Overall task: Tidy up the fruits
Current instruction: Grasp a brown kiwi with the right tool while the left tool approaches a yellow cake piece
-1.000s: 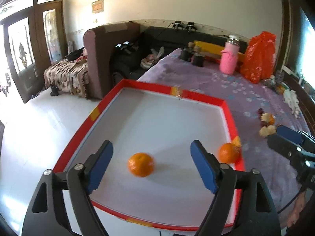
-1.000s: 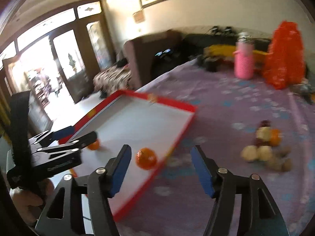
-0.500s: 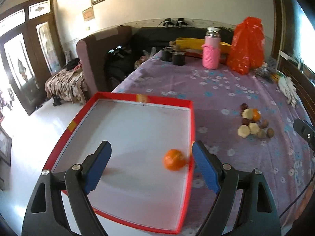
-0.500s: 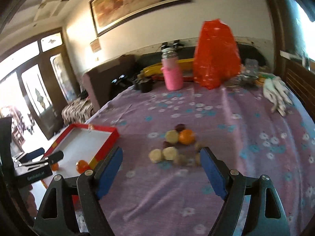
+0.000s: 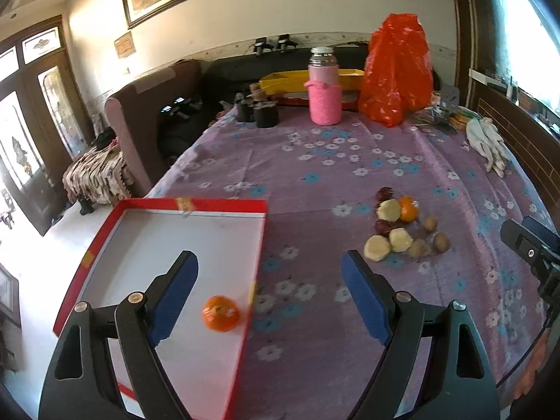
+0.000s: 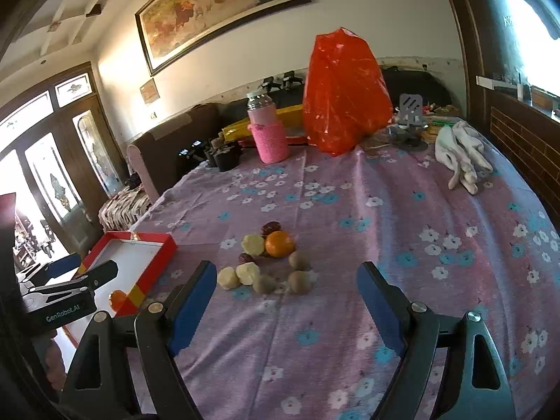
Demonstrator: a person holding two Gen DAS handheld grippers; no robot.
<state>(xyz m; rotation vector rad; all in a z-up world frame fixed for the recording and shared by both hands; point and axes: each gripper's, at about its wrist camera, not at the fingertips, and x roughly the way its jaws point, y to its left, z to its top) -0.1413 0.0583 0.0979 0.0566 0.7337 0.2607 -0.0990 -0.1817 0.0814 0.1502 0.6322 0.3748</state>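
Note:
A red-rimmed white tray (image 5: 224, 204) lies at the table's left edge; it also shows in the right wrist view (image 6: 164, 252). One orange (image 5: 221, 313) lies in the tray near its right wall, also seen from the right wrist (image 6: 118, 296). A pile of fruit lies on the purple cloth: an orange (image 5: 408, 209) (image 6: 279, 243), pale peeled pieces (image 5: 377, 248) (image 6: 229, 278), brown kiwis (image 6: 299, 281) and dark red fruits (image 6: 271, 226). My left gripper (image 5: 269, 297) is open and empty over the tray's right wall. My right gripper (image 6: 285, 306) is open and empty, just short of the pile.
A pink-sleeved bottle (image 5: 324, 91), a red plastic bag (image 5: 395, 70), black cups (image 5: 266, 113) and a yellow box (image 5: 280, 82) stand at the table's far end. White gloves (image 6: 462, 154) lie far right. A sofa (image 5: 140, 112) stands left of the table.
Both grippers have swung right, from the tray towards the fruit pile. Two oranges were visible in the tray a second ago; one shows now. Both grippers stay open.

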